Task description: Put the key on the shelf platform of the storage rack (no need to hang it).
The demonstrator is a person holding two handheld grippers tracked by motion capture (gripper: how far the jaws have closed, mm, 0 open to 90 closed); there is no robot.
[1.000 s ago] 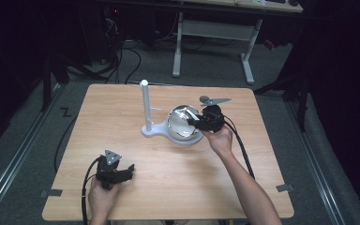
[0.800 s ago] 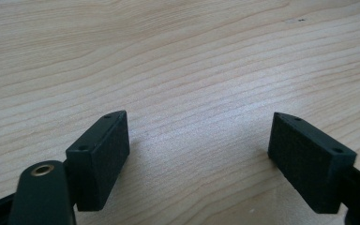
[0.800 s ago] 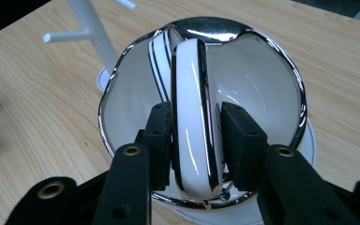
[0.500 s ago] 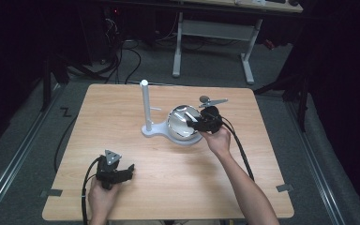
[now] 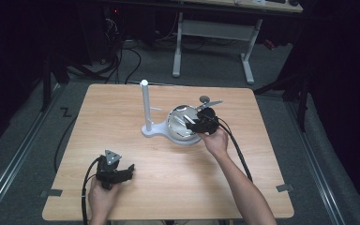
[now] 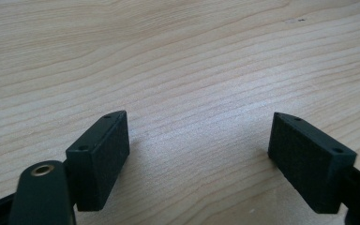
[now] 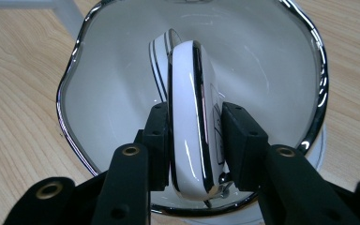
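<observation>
A shiny chrome-rimmed bowl sits on a white base with an upright white post at the middle of the wooden table. My right gripper reaches over the bowl's right rim. In the right gripper view this gripper is shut on a white rounded object with a chrome band, held edge-on above the bowl's white inside. My left gripper rests near the table's front left. Its jaws stand open over bare wood with nothing between them.
A small grey knob and a thin metal bar lie just behind the bowl. Black cables trail from both grippers toward the front edge. Dark floor, cables and a grey desk frame lie beyond the far side of the table.
</observation>
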